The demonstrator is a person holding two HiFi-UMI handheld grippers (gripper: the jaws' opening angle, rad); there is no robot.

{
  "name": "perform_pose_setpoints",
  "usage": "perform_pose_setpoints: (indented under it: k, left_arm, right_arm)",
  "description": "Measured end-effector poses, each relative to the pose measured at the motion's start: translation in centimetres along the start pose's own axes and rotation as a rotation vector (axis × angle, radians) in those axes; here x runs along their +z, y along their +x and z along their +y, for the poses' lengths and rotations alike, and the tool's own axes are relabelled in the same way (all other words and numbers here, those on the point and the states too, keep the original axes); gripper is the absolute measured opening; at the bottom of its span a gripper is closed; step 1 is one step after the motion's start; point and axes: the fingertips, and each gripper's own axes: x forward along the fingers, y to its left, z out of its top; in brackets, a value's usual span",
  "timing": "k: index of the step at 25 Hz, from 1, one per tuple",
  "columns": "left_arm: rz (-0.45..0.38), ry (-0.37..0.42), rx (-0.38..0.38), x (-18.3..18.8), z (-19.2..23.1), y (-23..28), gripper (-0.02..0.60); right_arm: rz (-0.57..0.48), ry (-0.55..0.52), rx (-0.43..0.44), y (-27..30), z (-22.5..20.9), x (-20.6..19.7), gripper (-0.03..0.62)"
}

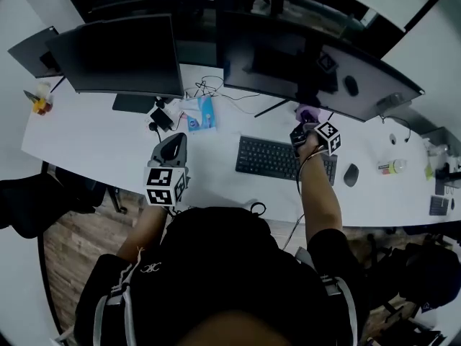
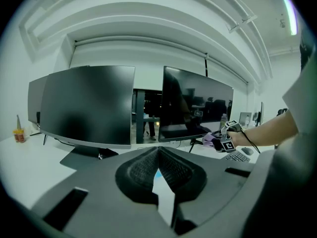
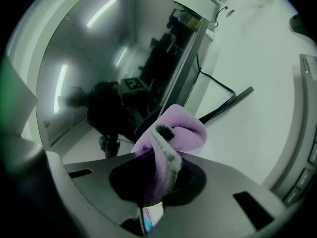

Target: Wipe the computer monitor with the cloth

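Left of the keyboard (image 1: 284,159) the bare desk (image 1: 94,139) gives my claws room; behind it the monitor (image 1: 317,71) and its stand leg (image 3: 233,100) block me, a mouse (image 1: 351,174) just right

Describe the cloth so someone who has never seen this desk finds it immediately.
On the white desk, look at the right-hand monitor above the black keyboard. By its lower edge, the right gripper pinches the cloth: a bunched, fuzzy lilac wad, the only soft purple thing on the desk.
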Motion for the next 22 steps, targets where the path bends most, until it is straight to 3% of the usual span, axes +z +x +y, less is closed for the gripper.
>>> perform_pose_setpoints:
  k: [8, 16, 22]
  left_arm:
    - [0.003, -0.002, -0.028, -0.3, 3.5, -0.1, 0.012]
    - [-0.023, -0.029, -0.017, 0.1, 5.5, -0.7, 0.012]
    - [-0.03, -0.056, 0.017, -0.9, 8.7, -2.5, 0.012]
  right_arm:
    - [0.05, -0.05, 0.014, 2.0, 3.1, -5.8, 0.057]
    - [0.143, -0.078, 0.05, 4.7, 6.1, -11.8, 0.057]
    - [0.214, -0.161, 0.079, 6.7, 8.6, -17.0, 0.057]
